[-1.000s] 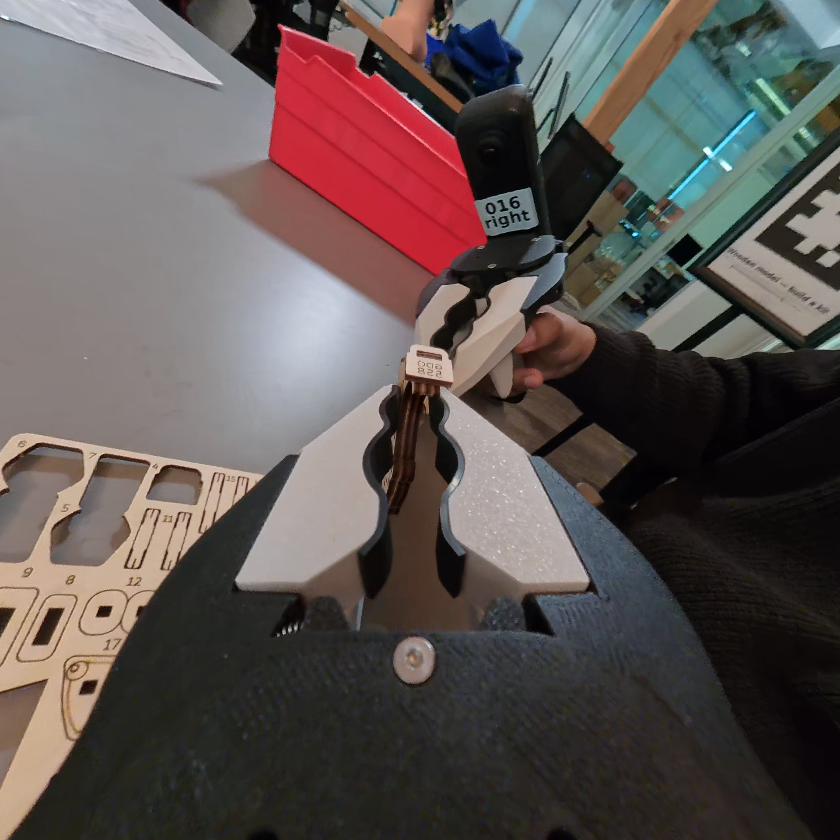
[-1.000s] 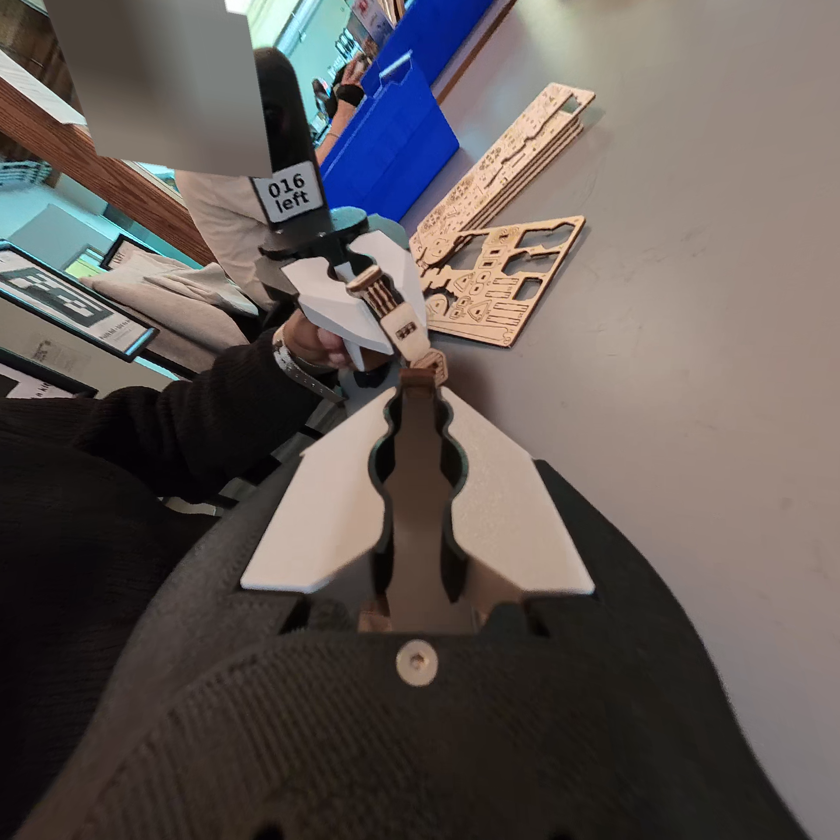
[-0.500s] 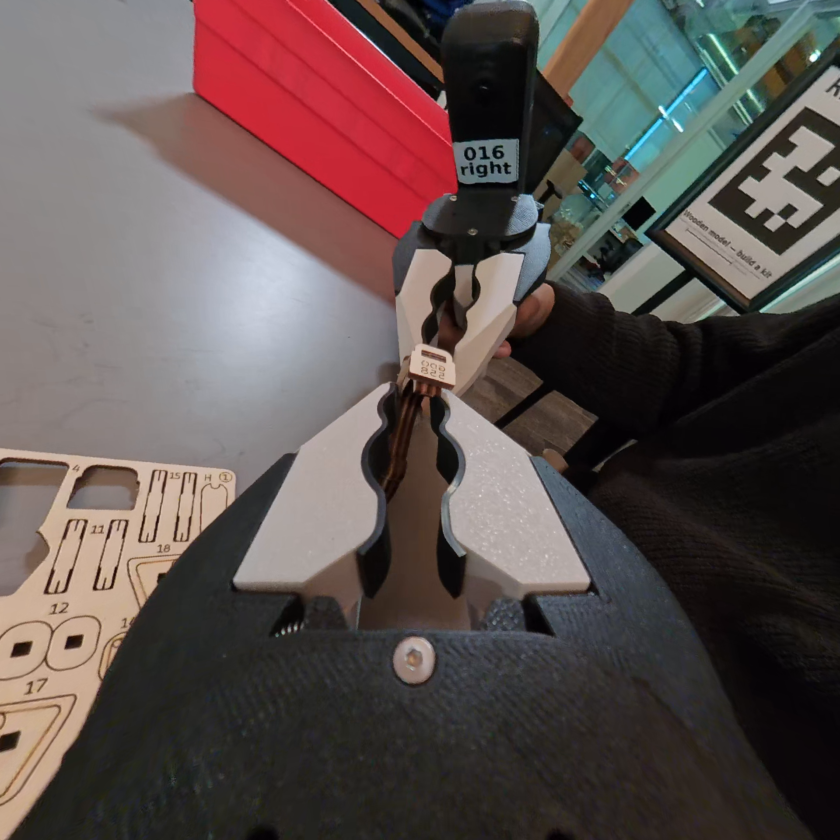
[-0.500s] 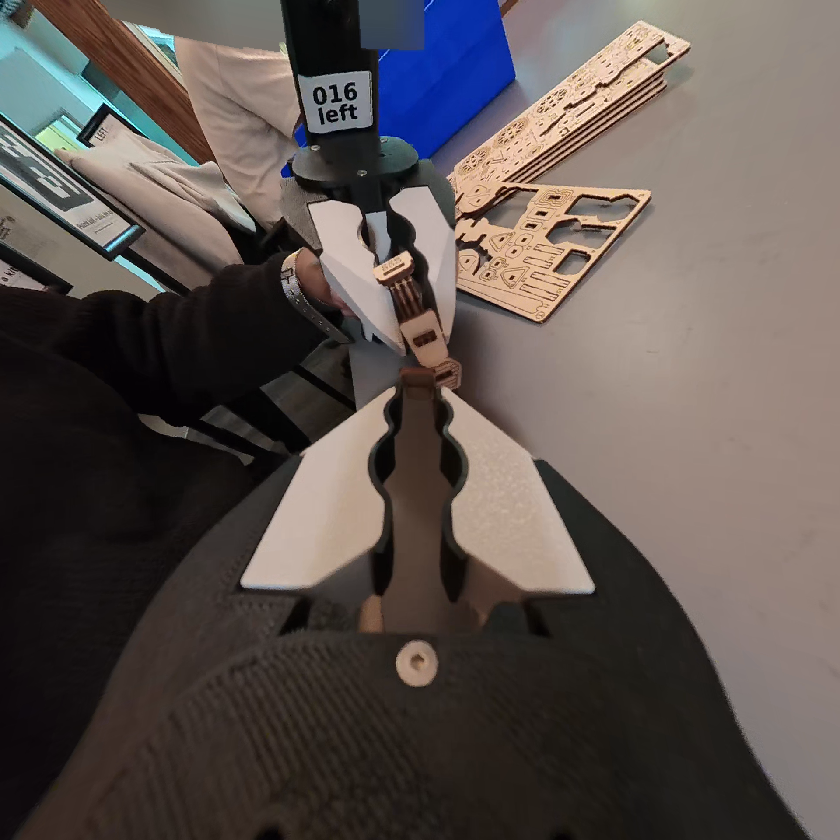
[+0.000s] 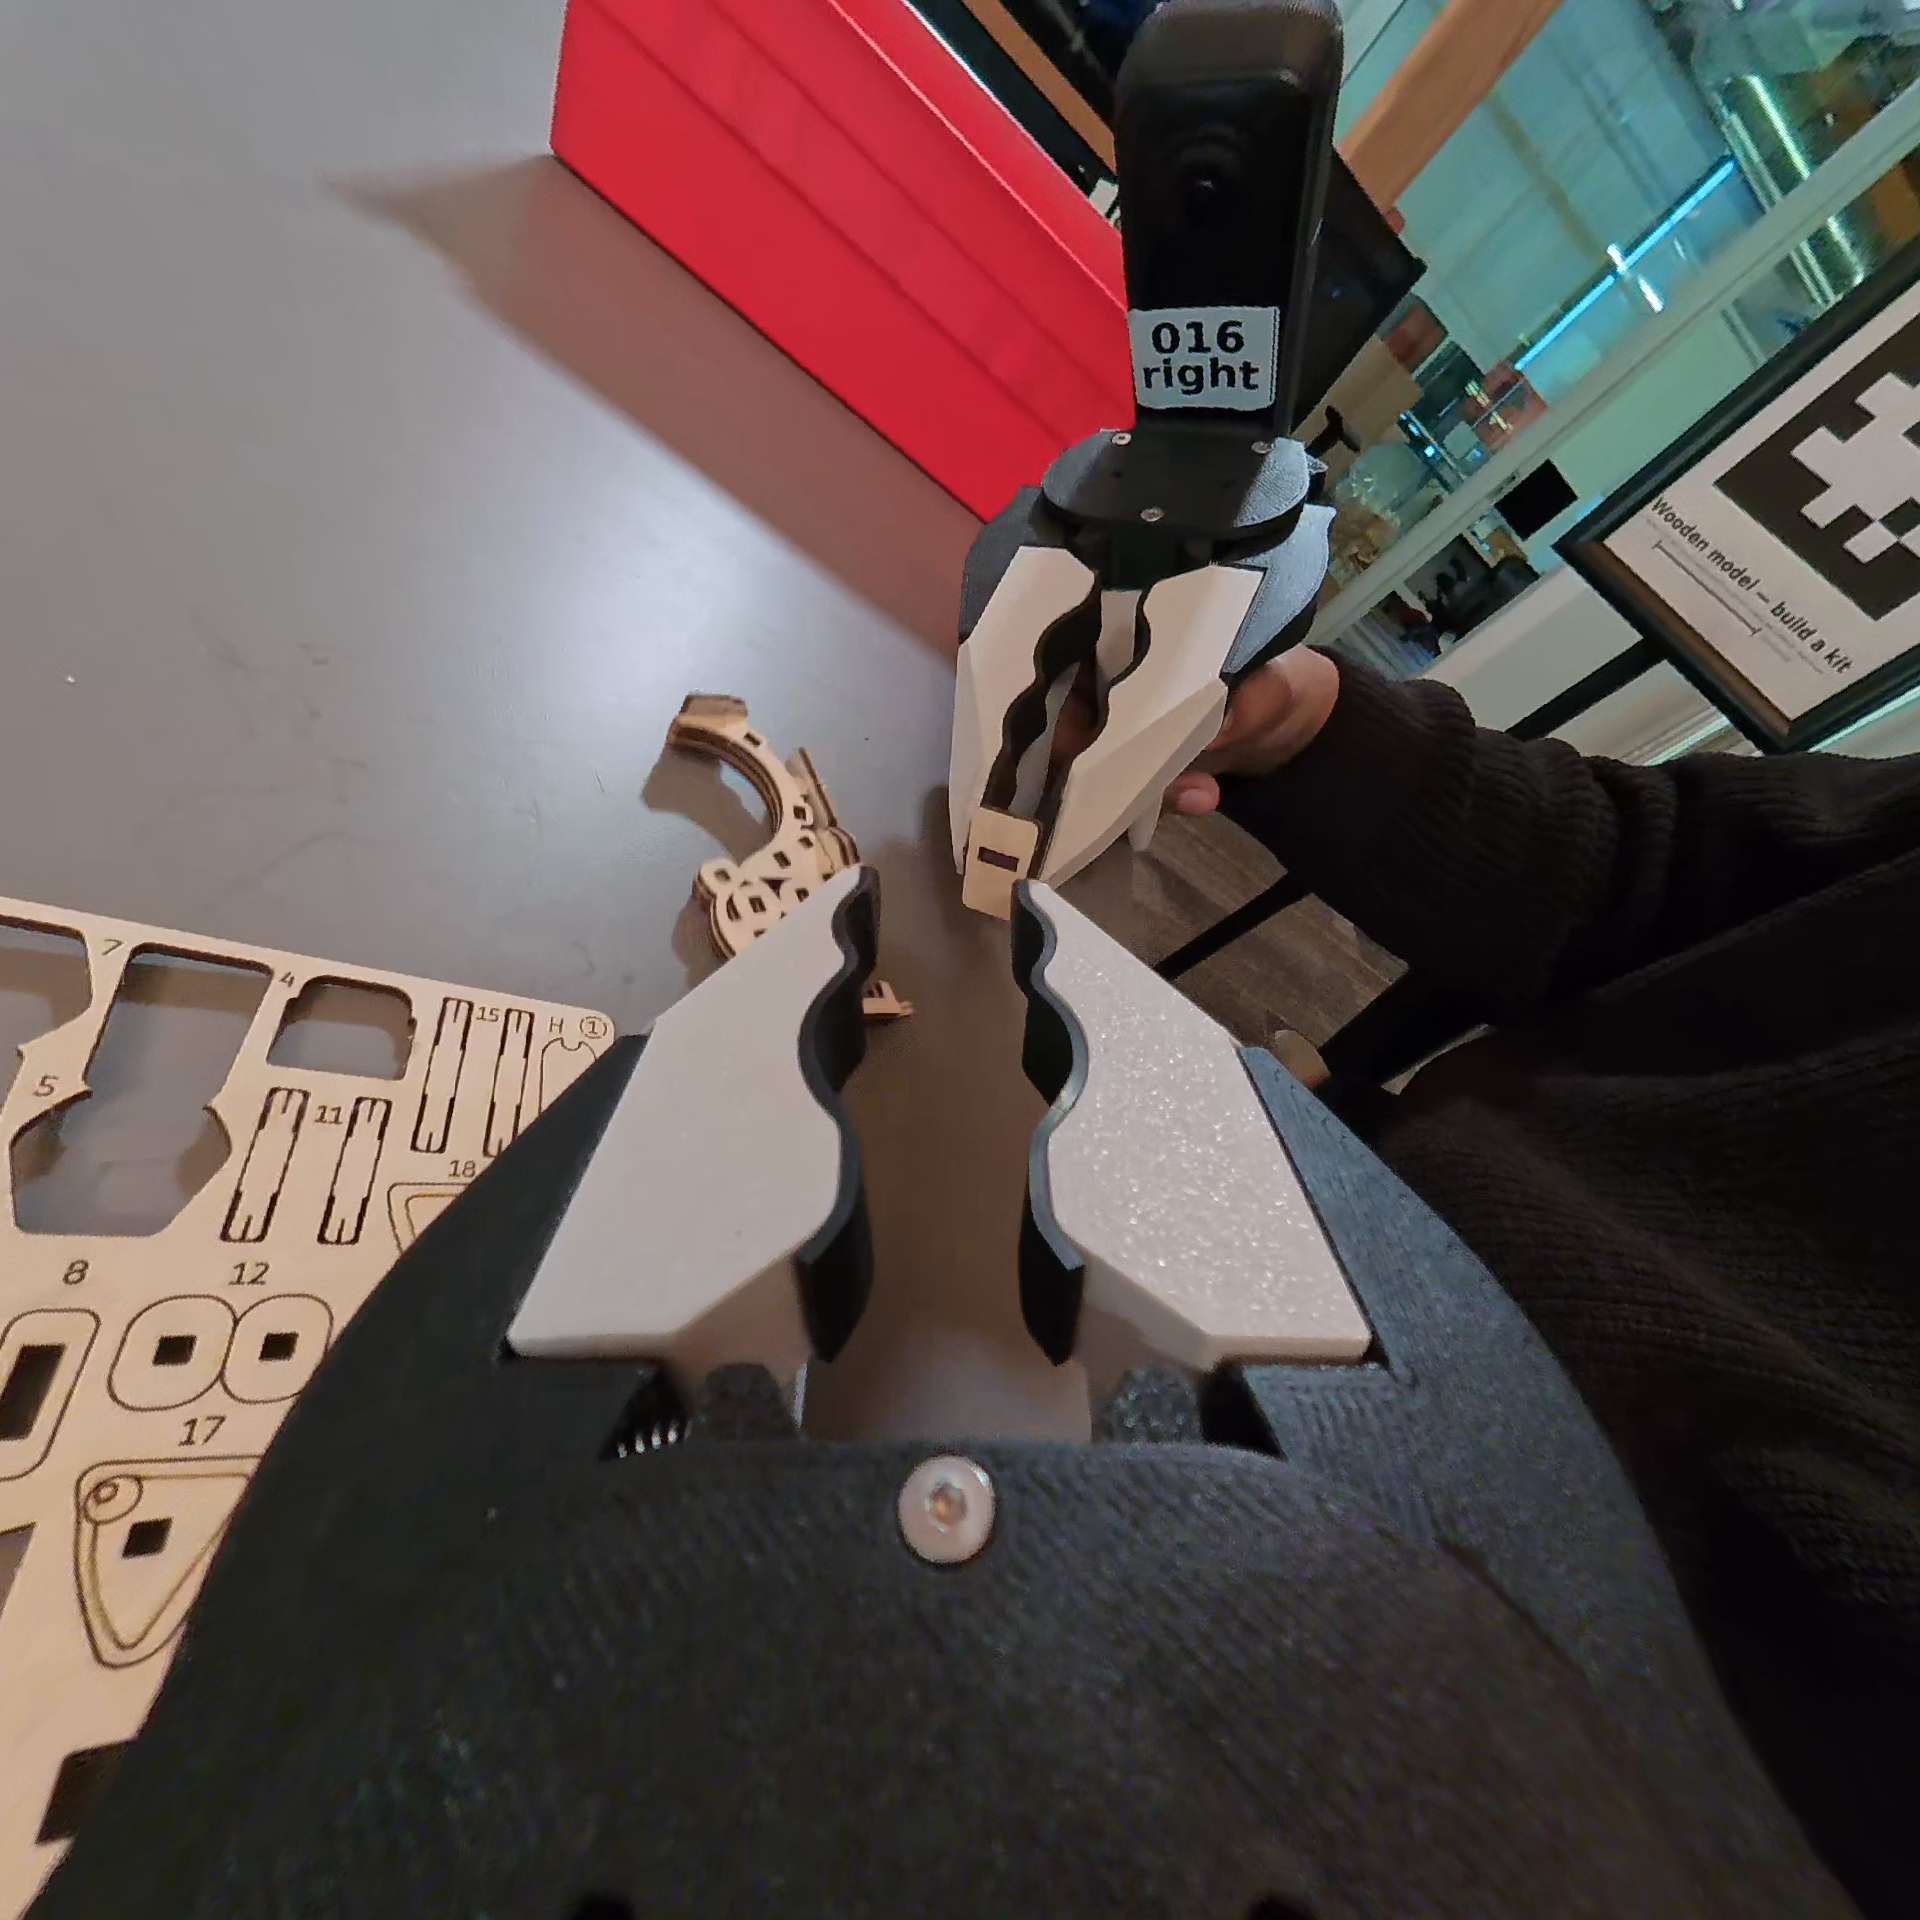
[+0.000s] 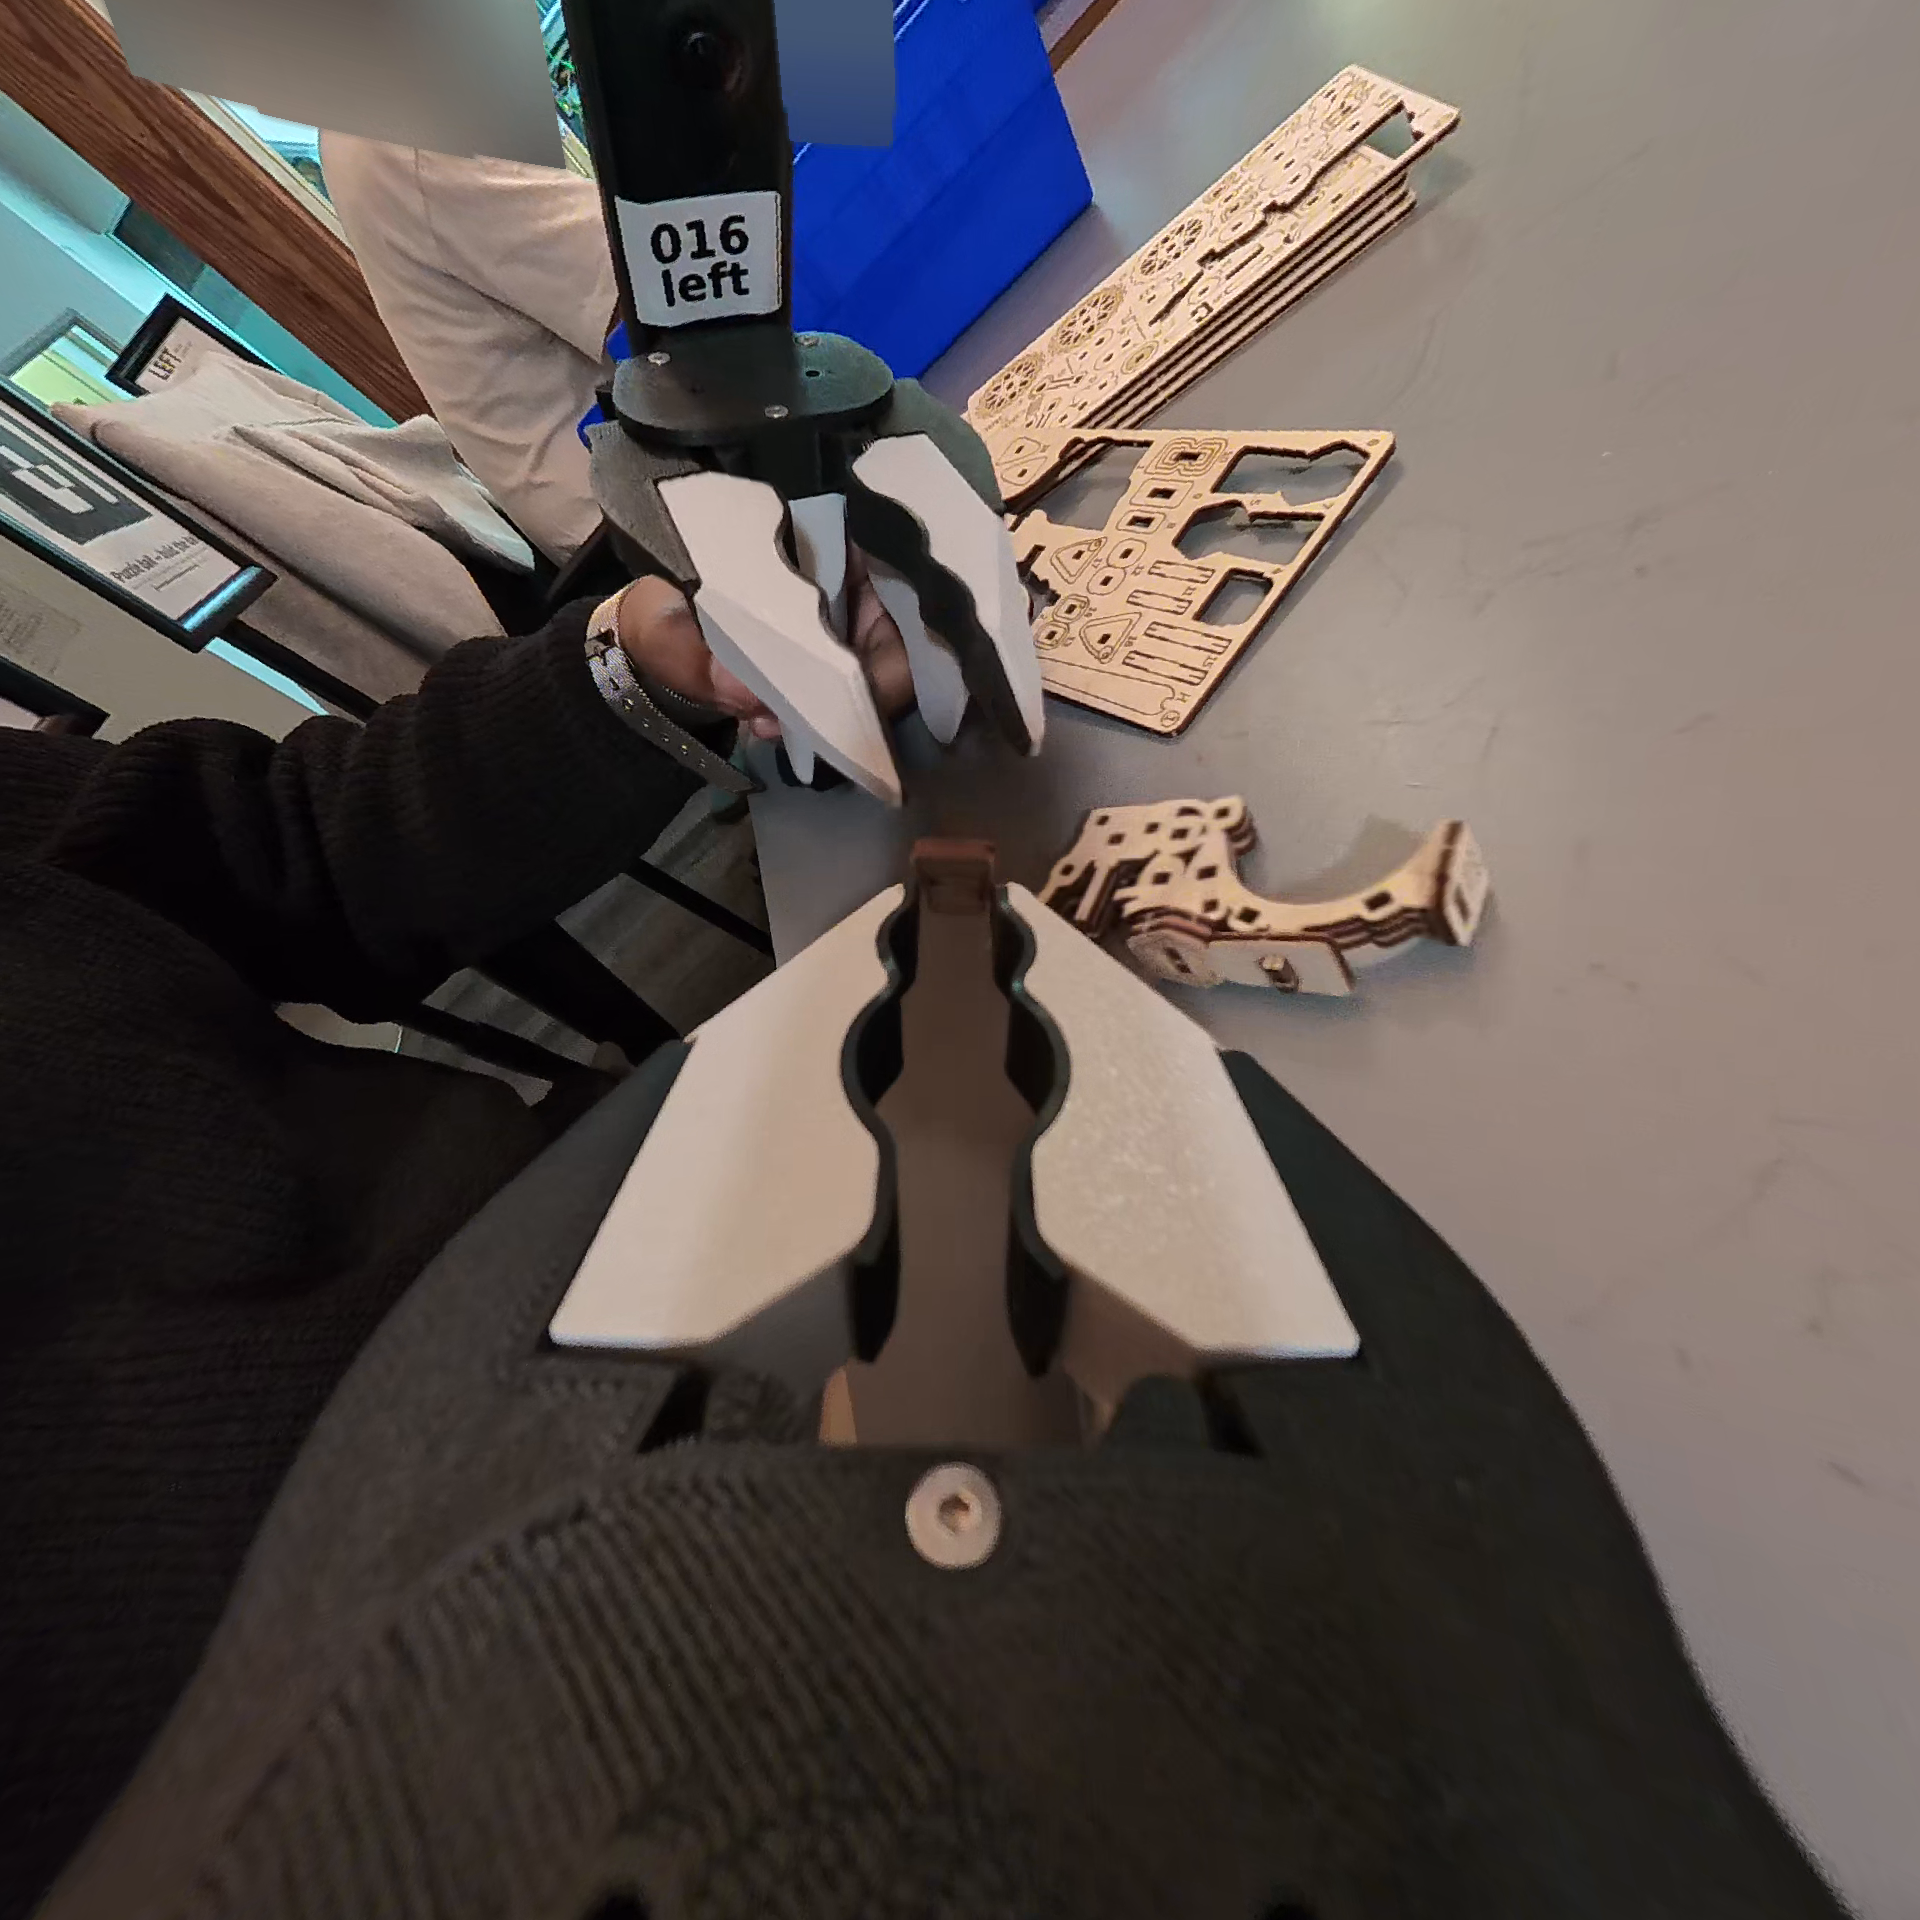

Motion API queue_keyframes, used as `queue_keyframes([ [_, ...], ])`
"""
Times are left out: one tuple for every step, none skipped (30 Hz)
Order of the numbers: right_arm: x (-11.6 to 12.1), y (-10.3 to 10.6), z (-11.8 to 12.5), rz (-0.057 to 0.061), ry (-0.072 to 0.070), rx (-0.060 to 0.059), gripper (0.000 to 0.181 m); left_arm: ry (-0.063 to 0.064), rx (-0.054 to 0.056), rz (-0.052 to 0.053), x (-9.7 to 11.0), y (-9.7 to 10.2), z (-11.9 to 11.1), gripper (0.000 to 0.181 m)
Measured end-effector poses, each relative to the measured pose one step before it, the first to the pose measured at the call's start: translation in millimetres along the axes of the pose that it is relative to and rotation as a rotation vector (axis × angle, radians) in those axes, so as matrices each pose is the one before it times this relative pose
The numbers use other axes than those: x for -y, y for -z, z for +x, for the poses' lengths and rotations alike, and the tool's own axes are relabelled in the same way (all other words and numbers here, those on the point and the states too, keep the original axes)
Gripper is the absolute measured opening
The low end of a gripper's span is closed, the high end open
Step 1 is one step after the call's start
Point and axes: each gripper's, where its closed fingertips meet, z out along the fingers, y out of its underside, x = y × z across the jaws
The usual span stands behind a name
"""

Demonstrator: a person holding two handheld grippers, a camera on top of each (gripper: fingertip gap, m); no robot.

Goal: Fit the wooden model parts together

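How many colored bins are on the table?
2: a red bin at the far side of the table in the left wrist view, and a blue bin behind the left gripper in the right wrist view. Others may be hidden.
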Motion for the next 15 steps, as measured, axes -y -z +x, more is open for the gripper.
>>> queue_keyframes([
  [-0.29,-0.04,0.63,-0.0025,-0.0013,-0.0030,0.013,0.0060,0.0014,0.0045,0.67,0.67,-0.98,0.023],
  [-0.61,0.16,0.86,-0.0047,0.0007,-0.0049,0.013,0.0070,0.0035,0.0020,0.22,0.24,-1.12,0.022],
  [-0.42,0.48,1.01,-0.0036,0.0027,-0.0055,0.013,0.0046,0.0045,-0.0005,0.05,-0.05,-0.93,0.021],
  [0.13,1.01,1.12,0.0002,0.0025,-0.0054,0.013,0.0012,0.0084,-0.0013,-0.11,-0.21,-1.21,0.021],
  [0.50,1.29,1.44,0.0029,0.0005,-0.0056,0.013,-0.0014,0.0119,-0.0009,-0.07,-0.24,-1.18,0.021],
  [0.55,1.58,1.99,0.0030,-0.0026,-0.0070,0.013,-0.0029,0.0149,0.0002,0.07,-0.27,-1.52,0.022],
  [-0.04,1.71,3.52,-0.0005,-0.0068,-0.0141,0.013,-0.0003,0.0234,0.0019,0.40,-0.37,-2.64,0.022],
  [-0.58,1.87,5.87,-0.0038,-0.0113,-0.0267,0.013,0.0070,0.0397,0.0056,1.03,-0.71,-5.19,0.022],
  [-0.37,2.13,6.89,-0.0018,-0.0140,-0.0325,0.013,0.0079,0.0433,0.0060,0.96,-0.96,-5.32,0.022],
  [0.22,2.40,7.03,0.0024,-0.0151,-0.0331,0.013,-0.0022,0.0217,0.0044,0.47,-1.01,-1.44,0.023],
  [0.43,2.59,6.82,0.0046,-0.0143,-0.0323,0.013,-0.0074,0.0108,0.0027,0.27,-1.05,0.52,0.026],
  [0.54,2.63,5.38,0.0061,-0.0127,-0.0230,0.013,-0.0043,0.0174,-0.0010,-0.16,-1.35,-0.81,0.030],
  [0.56,2.53,3.50,0.0072,-0.0133,-0.0107,0.013,-0.0021,0.0163,-0.0052,-0.54,-1.62,-0.91,0.033],
  [0.32,2.55,2.70,0.0084,-0.0156,-0.0057,0.013,-0.0039,0.0052,-0.0089,-0.74,-2.21,0.34,0.035],
  [0.22,2.73,2.25,0.0100,-0.0168,-0.0045,0.013,-0.0030,0.0041,-0.0118,-0.87,-2.72,0.20,0.039],
])
